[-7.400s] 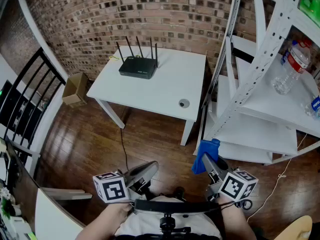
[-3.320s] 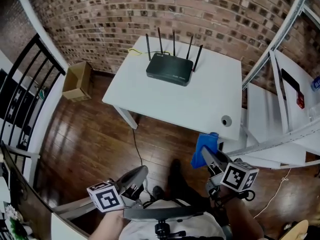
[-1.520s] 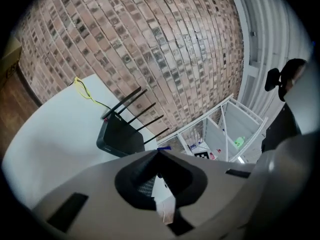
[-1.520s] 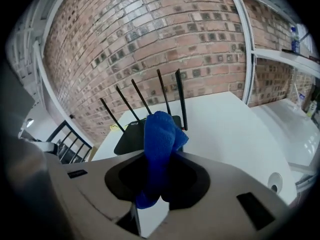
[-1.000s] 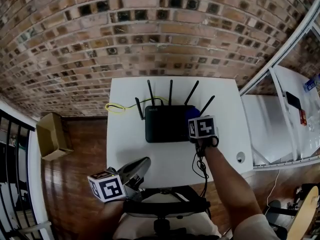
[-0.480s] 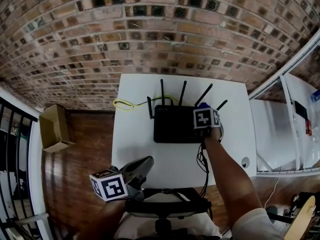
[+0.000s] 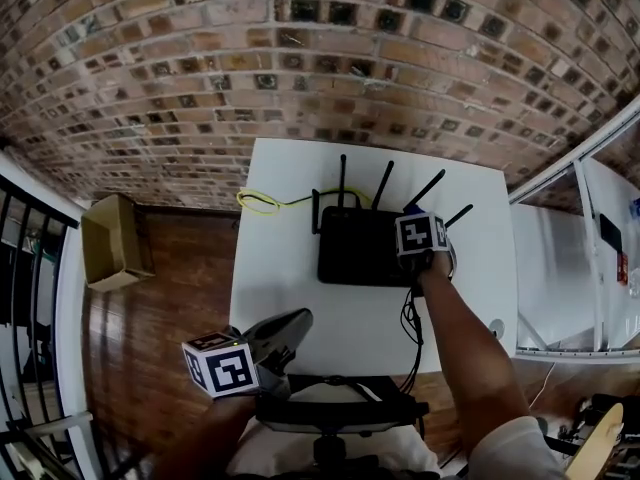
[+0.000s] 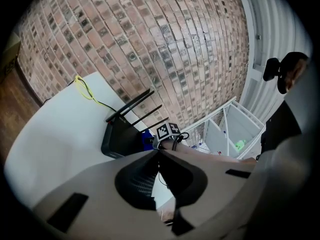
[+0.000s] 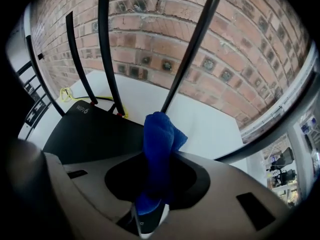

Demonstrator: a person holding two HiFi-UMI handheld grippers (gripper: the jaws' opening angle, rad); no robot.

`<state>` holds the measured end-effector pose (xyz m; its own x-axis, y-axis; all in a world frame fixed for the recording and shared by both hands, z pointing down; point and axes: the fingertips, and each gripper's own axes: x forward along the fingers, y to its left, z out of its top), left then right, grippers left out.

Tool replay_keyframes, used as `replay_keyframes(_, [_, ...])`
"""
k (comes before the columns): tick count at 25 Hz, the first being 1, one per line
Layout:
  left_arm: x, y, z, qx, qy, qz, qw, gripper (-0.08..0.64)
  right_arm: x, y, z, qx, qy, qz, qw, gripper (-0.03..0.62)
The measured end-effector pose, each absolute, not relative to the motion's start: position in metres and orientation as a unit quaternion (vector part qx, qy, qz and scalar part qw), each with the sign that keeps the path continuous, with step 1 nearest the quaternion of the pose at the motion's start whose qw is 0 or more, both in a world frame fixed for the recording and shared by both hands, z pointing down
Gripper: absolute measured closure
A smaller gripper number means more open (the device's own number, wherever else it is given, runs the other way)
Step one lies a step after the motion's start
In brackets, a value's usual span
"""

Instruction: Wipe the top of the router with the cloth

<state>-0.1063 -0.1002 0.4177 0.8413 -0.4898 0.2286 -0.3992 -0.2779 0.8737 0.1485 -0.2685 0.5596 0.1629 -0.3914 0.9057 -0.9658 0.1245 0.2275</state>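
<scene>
The black router (image 7: 362, 259) with several upright antennas stands at the back of the white table (image 7: 278, 298). My right gripper (image 7: 416, 218) reaches over the router's right rear corner, shut on a blue cloth (image 9: 158, 134). In the right gripper view the cloth stands up between the jaws, just above the router's top (image 9: 92, 134) and beside an antenna (image 9: 187, 51). A bit of the cloth (image 7: 410, 209) shows past the marker cube. My left gripper (image 7: 293, 320) hangs shut and empty over the table's near edge, well short of the router (image 8: 119, 136).
A yellow cable (image 7: 258, 201) loops behind the router on the left. A small round disc (image 7: 497, 326) lies near the table's right front corner. A brick wall backs the table. A cardboard box (image 7: 112, 253) sits on the wood floor at left; white shelving (image 7: 575, 258) stands at right.
I have come up from across the room to the table. The right gripper carried the cloth onto the router's right side and stays there. The left gripper has stayed low and shut.
</scene>
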Motion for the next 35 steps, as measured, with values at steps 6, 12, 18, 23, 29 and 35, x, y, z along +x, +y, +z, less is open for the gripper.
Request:
replay_keyframes(6, [-0.116, -0.107, 0.422, 0.794, -0.283, -0.049, 0.535, 0.558, 0.110, -0.274, 0.562, 0.557, -0.609, 0.300, 0.479, 0.474])
replay_keyframes(12, [-0.122, -0.108, 0.425, 0.791, -0.288, -0.055, 0.537, 0.558, 0.085, -0.287, 0.564, 0.540, -0.633, 0.294, 0.471, 0.474])
replay_keyframes(18, [-0.127, -0.107, 0.424, 0.789, -0.290, -0.061, 0.538, 0.558, 0.045, -0.293, 0.563, 0.516, -0.661, 0.306, 0.451, 0.474])
replay_keyframes(23, [-0.133, -0.105, 0.427, 0.786, -0.293, -0.062, 0.540, 0.558, 0.016, -0.297, 0.563, 0.497, -0.680, 0.308, 0.444, 0.474])
replay_keyframes(29, [-0.140, -0.106, 0.425, 0.790, -0.303, -0.064, 0.529, 0.558, -0.012, -0.300, 0.563, 0.479, -0.697, 0.316, 0.430, 0.474])
replay_keyframes(35, [-0.145, -0.099, 0.431, 0.782, -0.306, -0.062, 0.540, 0.558, -0.035, -0.300, 0.562, 0.465, -0.715, 0.313, 0.418, 0.474])
